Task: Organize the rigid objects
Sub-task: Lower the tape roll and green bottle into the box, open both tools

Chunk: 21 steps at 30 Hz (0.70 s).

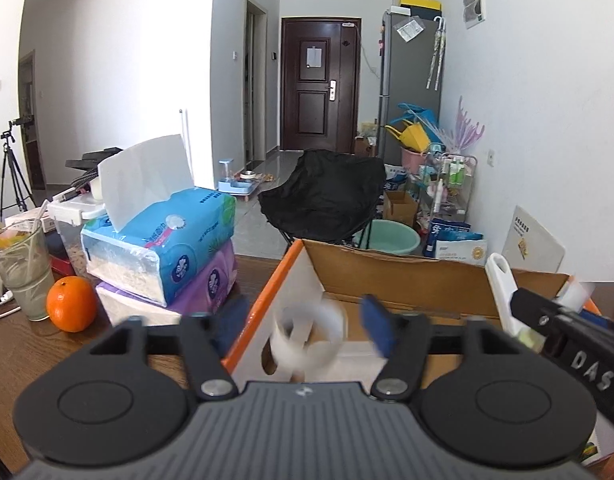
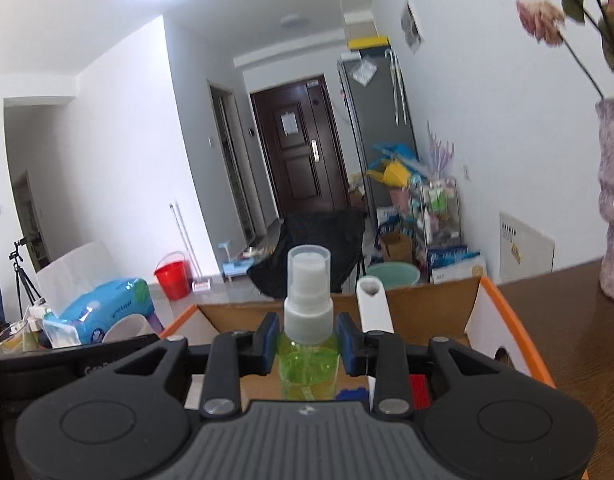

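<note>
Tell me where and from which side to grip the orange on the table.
Grip the orange across its widest middle, coming straight down from above. It is round with no handle, the glass stands close on its left and the tissue packs on its right, so a sideways approach looks cramped.

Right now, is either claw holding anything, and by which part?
The right claw flanks the green spray bottle at its shoulder; contact unclear. The left claw is open, a blurred white roll loose between it.

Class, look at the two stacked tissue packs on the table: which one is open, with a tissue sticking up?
The blue tissue pack on top: a white sheet stands up from its opening. The purple tissue pack beneath it shows no sheet.
</note>
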Tool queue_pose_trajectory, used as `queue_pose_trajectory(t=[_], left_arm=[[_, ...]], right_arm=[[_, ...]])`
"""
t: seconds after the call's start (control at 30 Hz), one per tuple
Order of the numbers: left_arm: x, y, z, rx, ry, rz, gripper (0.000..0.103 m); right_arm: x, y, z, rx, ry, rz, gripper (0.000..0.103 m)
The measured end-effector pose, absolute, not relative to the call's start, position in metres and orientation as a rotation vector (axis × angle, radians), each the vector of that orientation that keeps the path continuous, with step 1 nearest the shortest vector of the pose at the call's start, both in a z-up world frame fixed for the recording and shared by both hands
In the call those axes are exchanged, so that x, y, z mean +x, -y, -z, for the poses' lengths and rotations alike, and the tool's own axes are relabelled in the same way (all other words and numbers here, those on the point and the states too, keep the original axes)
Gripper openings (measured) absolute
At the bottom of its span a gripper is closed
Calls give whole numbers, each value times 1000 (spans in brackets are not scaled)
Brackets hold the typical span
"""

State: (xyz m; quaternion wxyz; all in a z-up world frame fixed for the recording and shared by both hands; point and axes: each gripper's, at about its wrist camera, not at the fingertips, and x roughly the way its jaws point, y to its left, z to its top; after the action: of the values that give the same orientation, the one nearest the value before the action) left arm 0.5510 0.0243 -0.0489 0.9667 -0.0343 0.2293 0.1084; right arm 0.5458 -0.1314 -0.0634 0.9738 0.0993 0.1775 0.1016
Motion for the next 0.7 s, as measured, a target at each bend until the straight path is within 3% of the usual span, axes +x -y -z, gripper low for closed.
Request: queue_pose_trajectory(t=[0.03, 0.07, 0.1, 0.13, 0.7], left_arm=[[549, -25, 48, -74, -455, -233, 99], [547, -27, 46, -81, -443, -248, 103], [545, -28, 44, -90, -431, -257, 103], [544, -29, 43, -98, -428, -258, 103], [540, -32, 40, -120, -458, -266, 103]], right_arm=[[545, 134, 62, 202, -358, -194, 57], [544, 136, 60, 207, -352, -180, 71], [541, 139, 57, 211, -331, -163, 95], [538, 141, 55, 208, -307, -144, 102], [522, 155, 48, 191, -284, -75, 103]])
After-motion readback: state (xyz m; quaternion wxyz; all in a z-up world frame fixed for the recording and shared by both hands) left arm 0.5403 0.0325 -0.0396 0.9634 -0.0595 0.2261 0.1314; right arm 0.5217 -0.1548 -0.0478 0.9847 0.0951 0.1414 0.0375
